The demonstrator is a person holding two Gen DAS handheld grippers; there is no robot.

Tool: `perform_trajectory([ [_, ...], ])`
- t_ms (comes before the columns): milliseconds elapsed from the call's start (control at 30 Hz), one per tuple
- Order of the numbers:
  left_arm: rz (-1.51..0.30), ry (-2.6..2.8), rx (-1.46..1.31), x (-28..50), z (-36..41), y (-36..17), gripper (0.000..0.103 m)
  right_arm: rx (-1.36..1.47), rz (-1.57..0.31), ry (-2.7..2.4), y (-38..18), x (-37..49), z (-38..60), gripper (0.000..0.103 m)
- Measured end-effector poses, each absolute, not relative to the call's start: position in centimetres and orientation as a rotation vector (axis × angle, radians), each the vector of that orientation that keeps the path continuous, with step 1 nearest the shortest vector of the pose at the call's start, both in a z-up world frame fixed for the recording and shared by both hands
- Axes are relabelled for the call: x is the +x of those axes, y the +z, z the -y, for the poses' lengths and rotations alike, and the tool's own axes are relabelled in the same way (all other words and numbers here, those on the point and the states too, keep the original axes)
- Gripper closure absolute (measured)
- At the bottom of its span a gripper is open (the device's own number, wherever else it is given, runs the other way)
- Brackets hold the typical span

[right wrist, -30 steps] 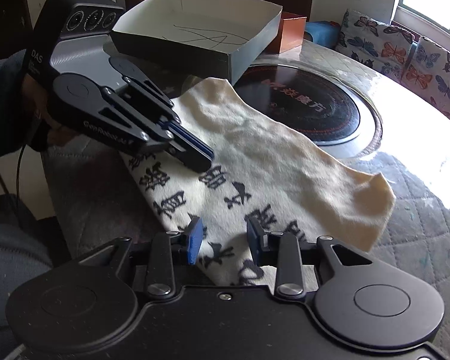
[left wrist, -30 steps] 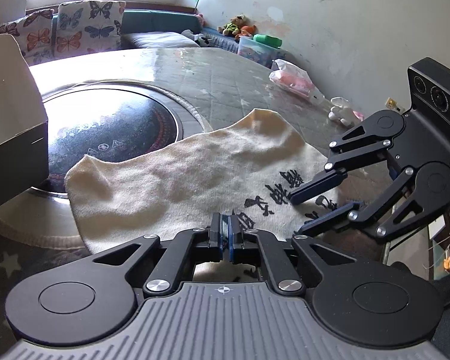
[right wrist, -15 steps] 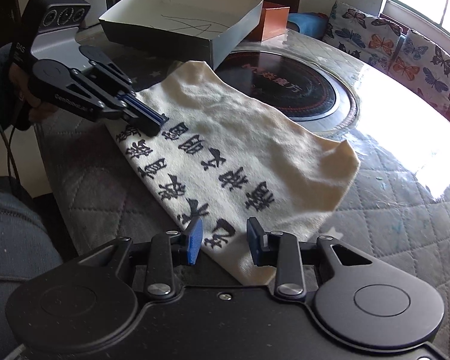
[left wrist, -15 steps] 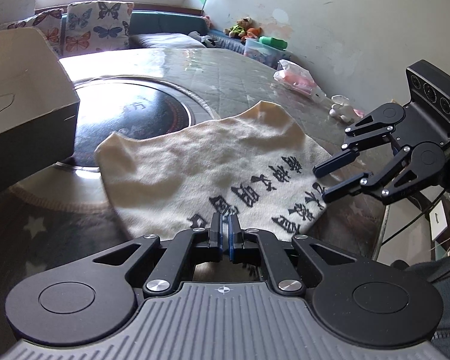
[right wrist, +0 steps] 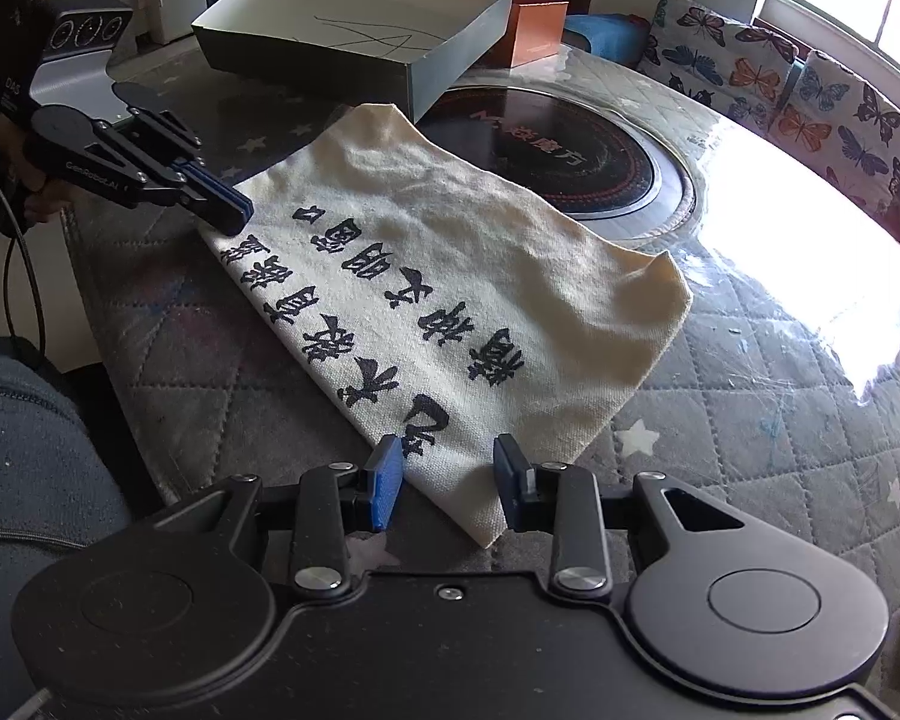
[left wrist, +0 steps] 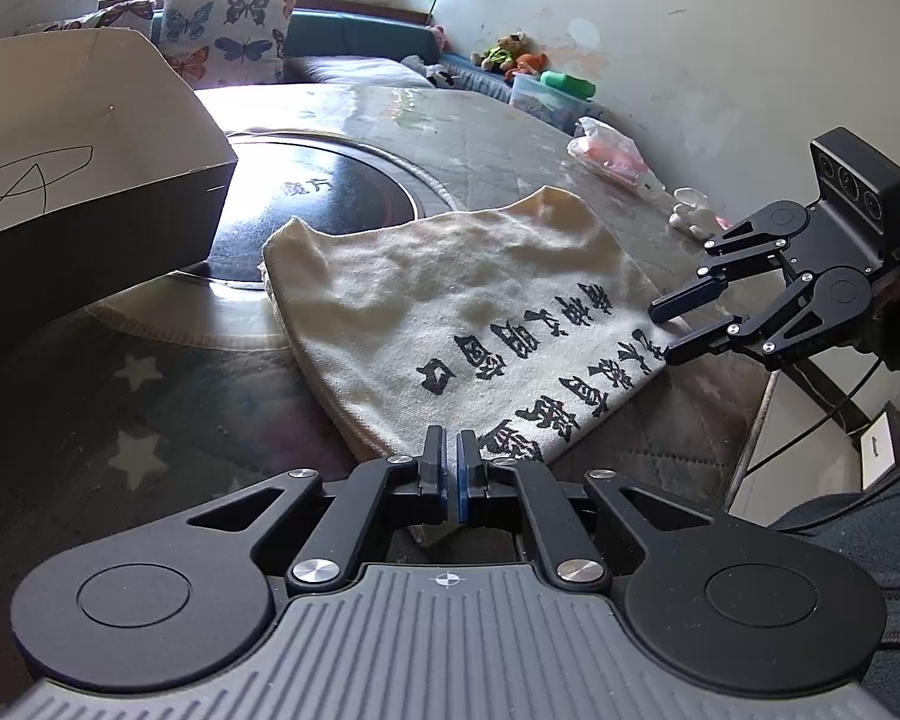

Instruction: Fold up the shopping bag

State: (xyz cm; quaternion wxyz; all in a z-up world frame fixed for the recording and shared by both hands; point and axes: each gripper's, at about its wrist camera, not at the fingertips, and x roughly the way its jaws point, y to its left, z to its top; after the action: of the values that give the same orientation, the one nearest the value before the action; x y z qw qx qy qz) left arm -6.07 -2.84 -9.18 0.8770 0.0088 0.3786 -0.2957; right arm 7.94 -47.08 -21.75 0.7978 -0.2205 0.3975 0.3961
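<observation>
Left gripper (left wrist: 452, 468): fingers pressed together, pinching the near corner of the cream cloth bag (left wrist: 486, 312); the same grip shows from the right wrist view (right wrist: 234, 213). Right gripper (right wrist: 447, 483): fingers partly apart, straddling the other near corner of the bag (right wrist: 450, 276); pads not pressing the cloth. Bag lies flat, printed side up, on the quilted round table (right wrist: 750, 420), far edge reaching the dark glass disc (right wrist: 576, 156). Open cardboard box (right wrist: 354, 36) sits just beyond the bag.
</observation>
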Motion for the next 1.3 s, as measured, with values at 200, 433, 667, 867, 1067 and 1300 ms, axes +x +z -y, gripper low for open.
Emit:
perform_trajectory([
  [200, -0.793, -0.722, 0.083, -5.1, 6.7, -8.4, 0.097, -0.485, -0.862, 0.854, -21.8, 7.8, 46.7, 0.061],
  [433, -0.801, -0.832, 0.124, -3.8, 10.9, -9.2, 0.097, -0.499, -0.856, 0.850, -21.9, 7.4, 46.4, 0.059],
  [667, -0.805, -0.806, 0.065, -4.5, 8.8, -10.2, 0.097, -0.483, -0.858, 0.853, -21.9, 7.4, 46.7, 0.059],
  [867, -0.797, -0.770, 0.023, -6.2, 5.6, -10.2, 0.097, -0.476, -0.857, 0.853, -21.8, 7.4, 46.8, 0.059],
  [1067, -0.829, -0.691, -0.063, -6.8, 2.3, -10.2, 0.101, -0.468, -0.857, 0.854, -21.8, 7.5, 47.0, 0.059],
  [1300, -0.817, -0.627, -0.058, -7.4, 0.9, -8.5, 0.100, -0.464, -0.857, 0.854, -21.8, 7.5, 47.0, 0.059],
])
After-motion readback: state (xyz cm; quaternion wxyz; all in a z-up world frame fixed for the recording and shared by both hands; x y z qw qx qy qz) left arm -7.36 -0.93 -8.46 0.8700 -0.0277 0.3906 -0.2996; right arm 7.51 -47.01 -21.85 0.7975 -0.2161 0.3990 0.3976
